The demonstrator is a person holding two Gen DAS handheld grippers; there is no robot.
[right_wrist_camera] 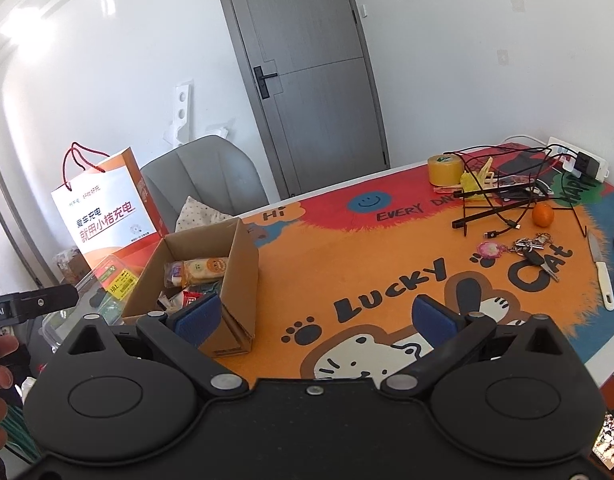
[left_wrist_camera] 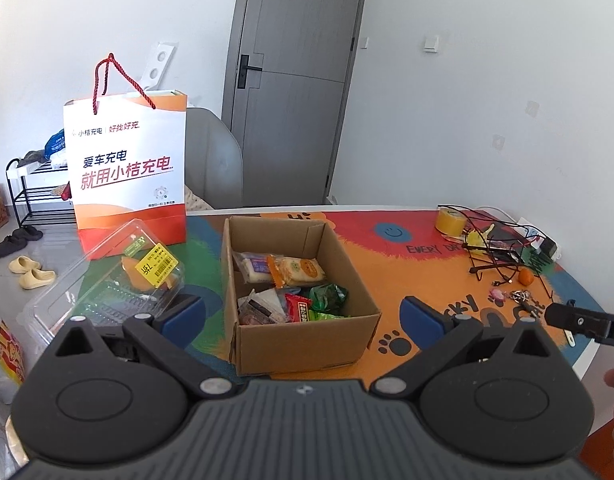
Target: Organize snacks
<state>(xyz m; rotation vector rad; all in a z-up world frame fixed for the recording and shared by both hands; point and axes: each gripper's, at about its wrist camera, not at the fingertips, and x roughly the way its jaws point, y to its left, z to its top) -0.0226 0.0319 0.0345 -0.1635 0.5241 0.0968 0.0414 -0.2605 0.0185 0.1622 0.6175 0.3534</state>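
Snacks (left_wrist_camera: pixel 285 280): wrapped packets inside open cardboard box (left_wrist_camera: pixel 307 344) on cartoon-printed counter (right_wrist_camera: pixel 379 264); labels illegible, lower packets hidden. Left gripper (left_wrist_camera: pixel 303 316) and right gripper (right_wrist_camera: pixel 327 316) both spread, empty. Grey door (left_wrist_camera: pixel 295 80) behind.

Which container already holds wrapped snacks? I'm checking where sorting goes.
The open cardboard box, mid-table: loose packets fill it. The clear clamshell beside it is one labelled pack; the paper gift bag stands upright, contents unseen.

I see a matt brown cardboard box (left_wrist_camera: pixel 303 320) holding glossy plastic snack wrappers (left_wrist_camera: pixel 291 270), a clear shiny plastic clamshell (left_wrist_camera: pixel 107 284), a smooth paper bag (left_wrist_camera: pixel 127 168), and matt black plastic on my left gripper (left_wrist_camera: pixel 303 318).
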